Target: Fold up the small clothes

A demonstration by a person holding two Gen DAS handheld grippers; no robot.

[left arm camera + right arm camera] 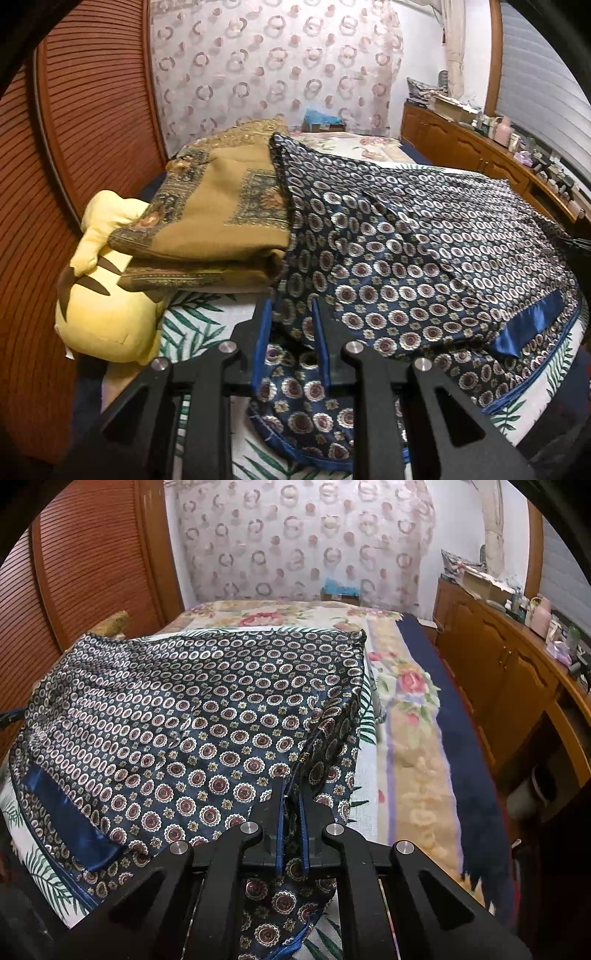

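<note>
Glossy, satin-smooth patterned scarf point(424, 236); matt woven ochre cloth point(221, 221); soft plush toy point(103, 295); ribbed varnished wooden doors point(92, 110); matt black plastic grippers with metal pins.

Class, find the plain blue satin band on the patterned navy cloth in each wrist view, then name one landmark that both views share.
Left wrist view: blue satin band at lower right, on the navy cloth.
Right wrist view: blue satin band at lower left.
Shared landmark: the ring-patterned curtain behind the bed.
</note>
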